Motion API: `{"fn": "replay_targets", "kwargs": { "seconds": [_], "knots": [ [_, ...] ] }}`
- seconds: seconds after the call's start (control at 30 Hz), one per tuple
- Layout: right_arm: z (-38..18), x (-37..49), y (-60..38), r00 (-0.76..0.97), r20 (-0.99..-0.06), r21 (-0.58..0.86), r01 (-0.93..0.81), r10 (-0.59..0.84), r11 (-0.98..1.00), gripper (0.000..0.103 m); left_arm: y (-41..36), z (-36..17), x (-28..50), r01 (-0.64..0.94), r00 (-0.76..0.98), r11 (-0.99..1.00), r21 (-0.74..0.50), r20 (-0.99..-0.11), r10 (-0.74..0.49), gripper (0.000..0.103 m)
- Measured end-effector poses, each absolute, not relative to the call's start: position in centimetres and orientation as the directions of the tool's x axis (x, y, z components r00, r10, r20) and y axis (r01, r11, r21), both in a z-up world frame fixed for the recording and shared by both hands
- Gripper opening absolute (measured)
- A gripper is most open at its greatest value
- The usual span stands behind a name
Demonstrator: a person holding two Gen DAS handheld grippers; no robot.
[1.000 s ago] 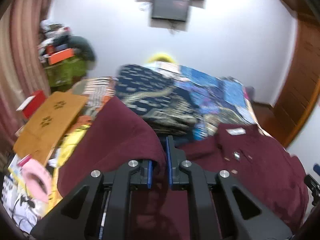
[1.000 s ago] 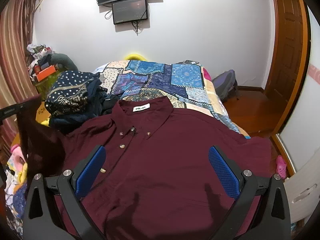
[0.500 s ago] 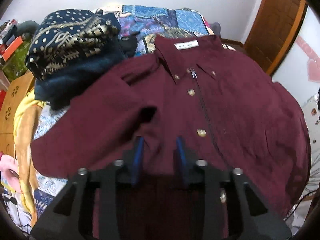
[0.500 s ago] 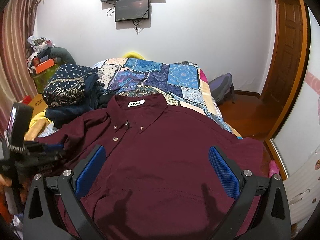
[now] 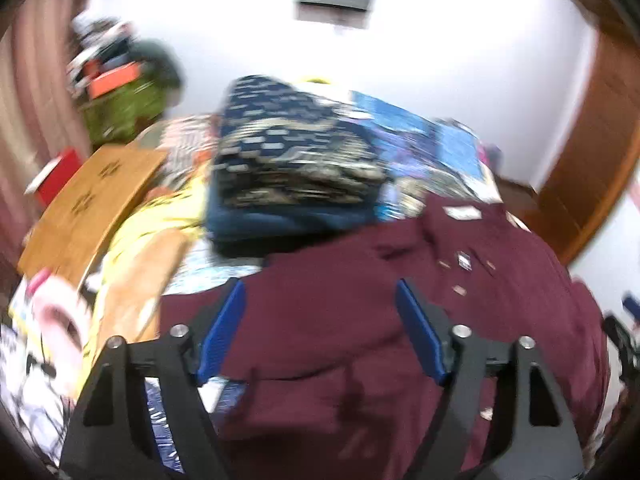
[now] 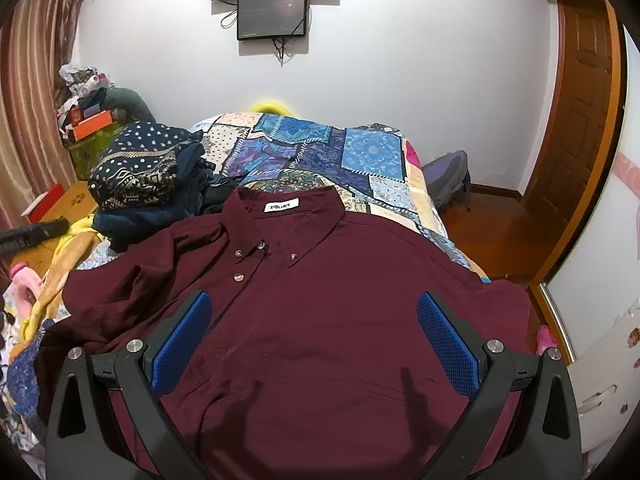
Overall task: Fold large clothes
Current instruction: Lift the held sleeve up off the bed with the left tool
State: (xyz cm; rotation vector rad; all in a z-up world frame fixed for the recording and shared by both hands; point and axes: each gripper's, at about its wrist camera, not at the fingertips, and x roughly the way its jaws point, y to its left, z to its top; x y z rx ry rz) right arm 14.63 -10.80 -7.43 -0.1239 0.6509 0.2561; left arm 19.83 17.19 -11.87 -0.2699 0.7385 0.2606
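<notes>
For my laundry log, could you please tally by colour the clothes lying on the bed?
Maroon: 1, the maroon button-up shirt spread flat.
Navy patterned: 1, the folded navy gold-print garment atop the pile.
Plain dark blue: 1, the folded dark blue garment beneath it.
Total: 3, though the pile may hide more.

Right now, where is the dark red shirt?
In the right wrist view the dark red shirt lies spread on the patchwork bedspread, collar toward the wall, with the pile of folded blue clothes beside its left shoulder.
</notes>
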Motion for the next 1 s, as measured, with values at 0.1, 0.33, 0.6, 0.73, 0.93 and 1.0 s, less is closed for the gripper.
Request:
{"fn": "replay_targets", "kwargs": {
  "seconds": [0.1, 0.33, 0.6, 0.73, 0.93, 1.0],
  "knots": [
    [-7.5, 14.8, -10.4, 0.764, -0.616, -0.043, -0.277, 0.193, 0.96, 0.102, 22.2, -13.8, 18.9, -0.433, 0.681, 0.866, -0.252, -0.72, 0.131, 0.078],
    [-7.9, 15.3, -9.4, 0.753, -0.634, -0.064, -0.278, 0.176, 0.958, 0.102, 30.0, -22.6, 16.7, -0.598, 0.58, 0.653, -0.465, -0.813, -0.049, 0.078],
    [-8.7, 15.4, -8.0, 0.738, -0.66, -0.12, -0.288, 0.14, 0.95, 0.102, 32.0, -30.2, 17.2, -0.625, 0.553, 0.487, -0.61, -0.787, -0.276, 0.078],
    [-8.8, 15.4, -7.3, 0.741, -0.659, -0.157, -0.298, 0.125, 0.941, 0.102, 32.4, -32.9, 18.4, -0.621, 0.572, 0.378, -0.686, -0.727, -0.379, 0.078],
    [-9.0, 15.3, -6.7, 0.739, -0.662, -0.184, -0.327, 0.129, 0.927, 0.102, 31.8, -32.8, 20.1, -0.639, 0.547, 0.456, -0.62, -0.782, -0.298, 0.033],
    [-9.1, 15.4, -6.7, 0.734, -0.666, -0.178, -0.332, 0.135, 0.926, 0.102, 31.2, -31.4, 20.3, -0.622, 0.555, 0.507, -0.597, -0.793, -0.253, 0.025]
  ]
}}
